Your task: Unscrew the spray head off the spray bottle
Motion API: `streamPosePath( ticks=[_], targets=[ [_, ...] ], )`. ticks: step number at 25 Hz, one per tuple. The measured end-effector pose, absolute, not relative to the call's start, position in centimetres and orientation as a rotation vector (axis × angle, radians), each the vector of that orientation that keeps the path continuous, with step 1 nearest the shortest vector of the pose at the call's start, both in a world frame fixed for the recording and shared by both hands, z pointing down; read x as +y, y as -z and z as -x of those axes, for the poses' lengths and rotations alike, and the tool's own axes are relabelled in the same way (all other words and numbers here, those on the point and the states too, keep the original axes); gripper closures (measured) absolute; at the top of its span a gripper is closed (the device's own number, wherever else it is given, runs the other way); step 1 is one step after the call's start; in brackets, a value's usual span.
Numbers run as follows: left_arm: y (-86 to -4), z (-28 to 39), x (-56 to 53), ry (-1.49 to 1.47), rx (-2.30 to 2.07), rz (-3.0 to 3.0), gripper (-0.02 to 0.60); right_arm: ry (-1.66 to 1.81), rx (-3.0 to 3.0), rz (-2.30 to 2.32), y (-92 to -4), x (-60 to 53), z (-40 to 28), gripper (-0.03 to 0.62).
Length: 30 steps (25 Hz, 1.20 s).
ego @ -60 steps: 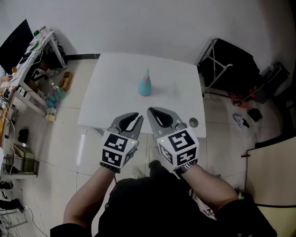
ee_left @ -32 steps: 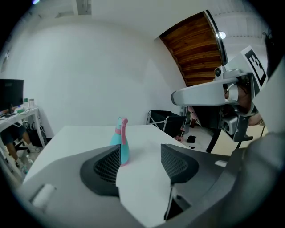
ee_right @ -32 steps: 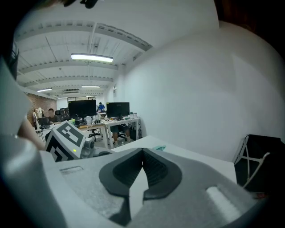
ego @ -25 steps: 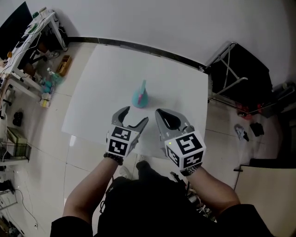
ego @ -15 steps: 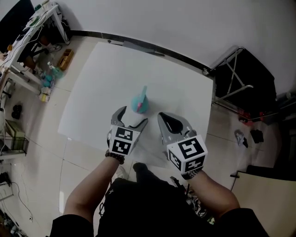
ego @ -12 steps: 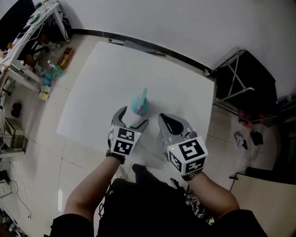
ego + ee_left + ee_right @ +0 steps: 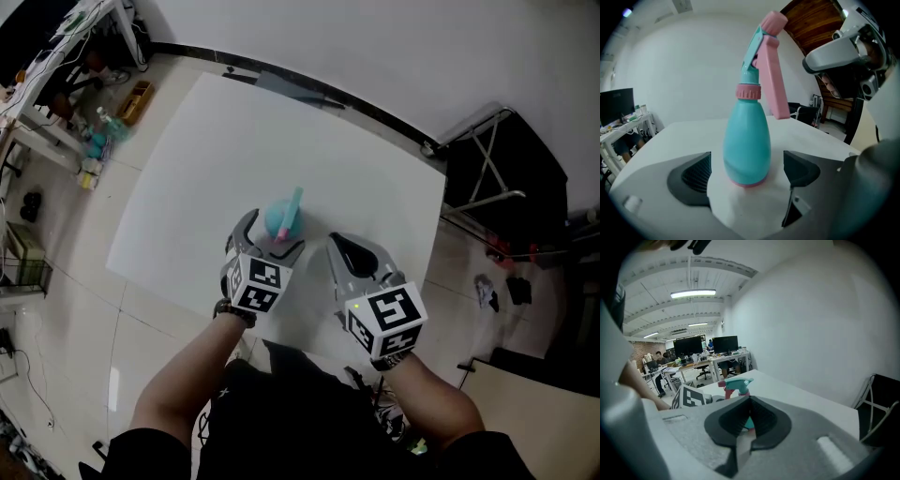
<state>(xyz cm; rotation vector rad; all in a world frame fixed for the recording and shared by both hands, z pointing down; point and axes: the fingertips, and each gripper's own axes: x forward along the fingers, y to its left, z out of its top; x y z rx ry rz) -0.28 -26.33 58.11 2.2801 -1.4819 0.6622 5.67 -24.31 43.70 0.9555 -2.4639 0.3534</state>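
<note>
A teal spray bottle (image 7: 278,221) (image 7: 747,150) with a pink collar and a pink-and-teal spray head (image 7: 765,70) (image 7: 736,384) stands upright on the white table (image 7: 187,169). My left gripper (image 7: 269,236) (image 7: 747,176) has its jaws spread wide; they have just been opening. The bottle's base stands between the fingertips, just beyond them, with clear gaps on both sides. My right gripper (image 7: 345,251) (image 7: 749,420) is shut with nothing in it, a little right of the bottle and apart from it.
A black folding stand (image 7: 497,178) sits on the floor off the table's right side. A cluttered desk and shelf (image 7: 66,56) stand at the far left. The table's near edge (image 7: 187,300) lies under my forearms. Office desks with monitors (image 7: 708,350) show far behind.
Both grippers have moved forward toward the bottle. The left jaws have spread wider, and the bottle's base now stands between their tips. The right gripper stays shut.
</note>
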Motion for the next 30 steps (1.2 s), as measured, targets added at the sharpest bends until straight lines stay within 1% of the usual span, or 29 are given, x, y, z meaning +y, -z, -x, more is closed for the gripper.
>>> streamPosePath(
  ticks=[11, 16, 21, 30],
  targets=[
    [-59.0, 0.1, -28.1, -0.652, -1.548, -2.28, 0.088, -0.376, -2.459, -0.91, -45.1, -25.8, -5.6, 0.602],
    [-59.2, 0.0, -28.2, -0.652, -1.563, -2.272, 0.121, -0.372, -2.478, -0.896, -45.2, -26.1, -5.5, 0.602],
    [-59.1, 0.0, -28.5, -0.666, -1.575, -2.282, 0.17, -0.378, -2.487, -0.89, -45.2, -26.4, -5.5, 0.602],
    [-59.1, -0.1, -28.2, -0.696, -1.576, -2.29, 0.166, -0.386, -2.497, -0.882, -45.4, -26.6, -5.8, 0.602]
  ],
)
